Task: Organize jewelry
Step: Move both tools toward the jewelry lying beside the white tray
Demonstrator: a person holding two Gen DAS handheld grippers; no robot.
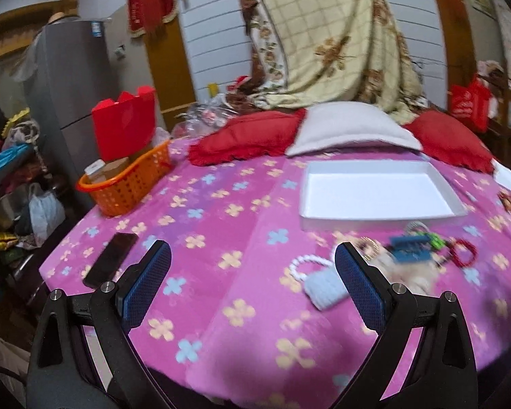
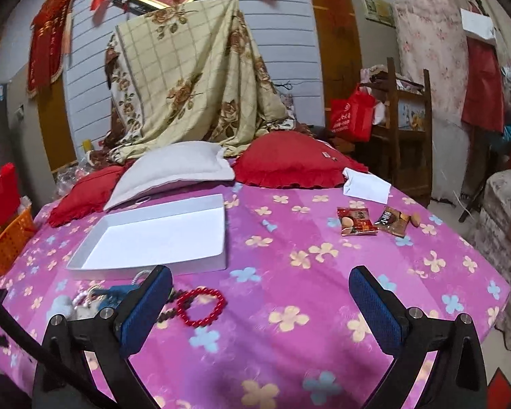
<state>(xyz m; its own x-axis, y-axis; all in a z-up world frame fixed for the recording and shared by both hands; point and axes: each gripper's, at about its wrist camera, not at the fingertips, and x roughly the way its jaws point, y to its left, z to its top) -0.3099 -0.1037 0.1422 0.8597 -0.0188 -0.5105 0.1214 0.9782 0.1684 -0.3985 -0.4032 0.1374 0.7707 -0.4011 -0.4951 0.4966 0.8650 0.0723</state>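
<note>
Right wrist view: pink floral bedspread [image 2: 289,255] bearing white tray [image 2: 153,238].

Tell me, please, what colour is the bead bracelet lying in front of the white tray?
The bead bracelet is red; the right wrist view shows it best.

We see a bed [image 2: 289,272] in pink flowered cover carrying a white tray [image 2: 160,235], red bracelet [image 2: 201,306], snack packets [image 2: 357,225], pillows [image 2: 173,170] and a phone [image 1: 110,259].
</note>
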